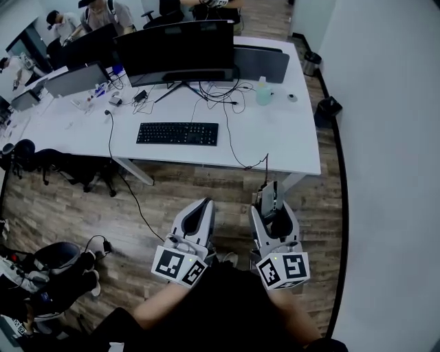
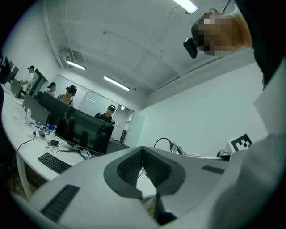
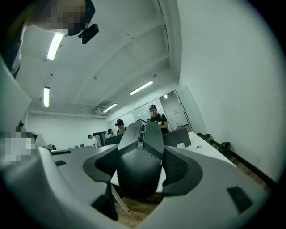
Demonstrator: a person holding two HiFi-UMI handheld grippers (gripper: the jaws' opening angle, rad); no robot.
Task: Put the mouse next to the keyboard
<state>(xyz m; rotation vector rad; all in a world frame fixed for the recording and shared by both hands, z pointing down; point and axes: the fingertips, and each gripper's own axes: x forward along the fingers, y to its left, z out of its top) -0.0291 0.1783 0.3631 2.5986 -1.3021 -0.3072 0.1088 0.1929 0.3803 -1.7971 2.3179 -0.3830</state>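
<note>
A black keyboard (image 1: 177, 133) lies on the white desk (image 1: 282, 141), in front of the wide monitor (image 1: 175, 48); the left gripper view catches the keyboard (image 2: 53, 162) at its lower left. My right gripper (image 1: 269, 192) hangs over the wooden floor in front of the desk, shut on a dark corded mouse (image 1: 271, 205). In the right gripper view the mouse (image 3: 139, 167) fills the space between the jaws. Its cable (image 1: 265, 165) runs up to the desk edge. My left gripper (image 1: 203, 205) is beside the right one, shut and holding nothing, its tips touching (image 2: 143, 151).
A pale cup (image 1: 264, 95) and tangled cables (image 1: 220, 93) lie behind the keyboard. Dark office chairs (image 1: 65, 168) stand at the desk's left end, and a bin (image 1: 327, 110) on its right. Several people sit at the far desks (image 1: 96, 14). More gear lies on the floor at lower left (image 1: 48, 268).
</note>
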